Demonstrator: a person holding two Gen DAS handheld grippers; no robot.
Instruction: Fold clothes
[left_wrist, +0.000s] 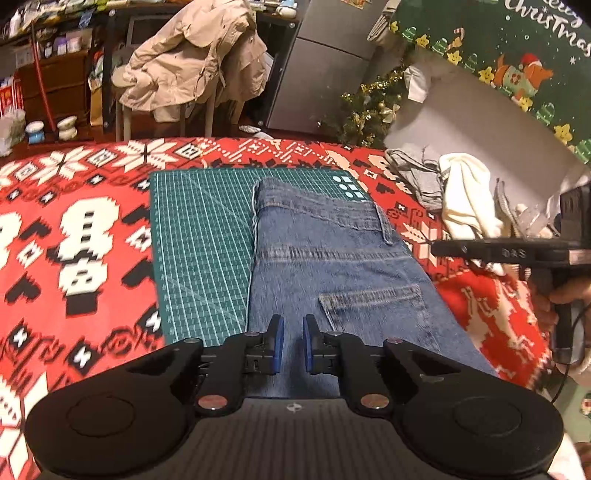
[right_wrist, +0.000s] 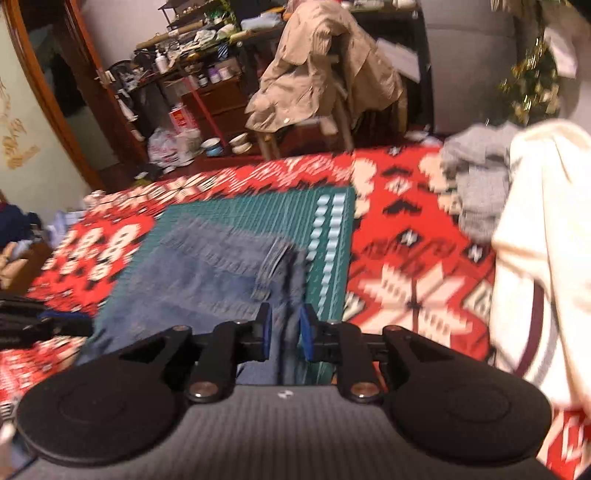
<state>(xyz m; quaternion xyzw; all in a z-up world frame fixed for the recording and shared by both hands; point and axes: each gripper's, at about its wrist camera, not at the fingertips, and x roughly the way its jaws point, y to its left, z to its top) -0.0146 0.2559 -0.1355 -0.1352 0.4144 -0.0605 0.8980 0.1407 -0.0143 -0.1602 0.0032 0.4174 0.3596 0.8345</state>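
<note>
The jeans (left_wrist: 332, 266) lie folded lengthwise on a green cutting mat (left_wrist: 199, 236), which rests on a red, white and black patterned cloth (left_wrist: 74, 229) covering the table. The denim is mid-blue and faded, with paler wear down the middle. From the left wrist view it forms one long strip running away from the camera, its left edge straight along a stitched seam, its right edge hanging past the mat onto the cloth. A back pocket (left_wrist: 373, 299) with double rows of stitching faces up, and a belt loop (left_wrist: 386, 229) sits above it near the far end, where the waistband lies folded flat. The left gripper (left_wrist: 293, 341) hovers over the near part of the jeans with its blue pads a narrow gap apart; nothing is between them. The right wrist view is blurred, but it shows the jeans (right_wrist: 207, 273) crossing the mat (right_wrist: 332, 236) with a thick seam ridge (right_wrist: 271, 269) raised near the right edge. The right gripper (right_wrist: 286, 334) is just above that edge, its fingers slightly apart, with denim seen through the gap; whether they pinch any fabric I cannot tell. A cream garment (right_wrist: 546, 236) and a grey one (right_wrist: 476, 181) lie heaped to the right on the cloth.
</note>
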